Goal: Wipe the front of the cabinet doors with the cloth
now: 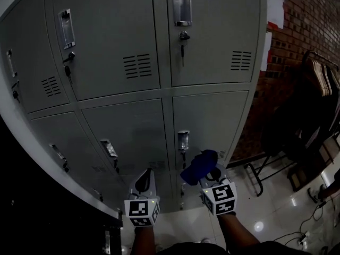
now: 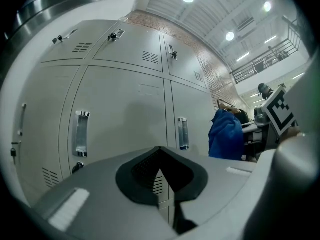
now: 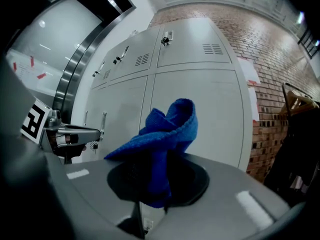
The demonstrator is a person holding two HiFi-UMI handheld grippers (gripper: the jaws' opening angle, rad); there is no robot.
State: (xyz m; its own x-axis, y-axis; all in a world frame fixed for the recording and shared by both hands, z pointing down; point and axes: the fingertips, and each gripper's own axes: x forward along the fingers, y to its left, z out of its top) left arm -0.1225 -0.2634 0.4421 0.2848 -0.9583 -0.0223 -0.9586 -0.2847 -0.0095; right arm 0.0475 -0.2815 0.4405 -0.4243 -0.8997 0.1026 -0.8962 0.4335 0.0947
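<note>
The right gripper (image 3: 152,196) pinches the cloth (image 3: 170,129) (left gripper (image 2: 160,179) pressed together, empty); it should press flat against the cabinet doors (image 1: 210,118).

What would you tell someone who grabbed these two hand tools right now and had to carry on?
Left tool: shut, empty, aimed at the cabinet doors.
Right tool: shut on the blue cloth, which is bunched up in front of the lower doors.
Done: no door shows signs of wiping.
Left: press the cloth to the door fronts and wipe them.

No readable text; paper sheets (image 1: 274,7) on the brick wall (image 1: 305,31) seem too blurred.
</note>
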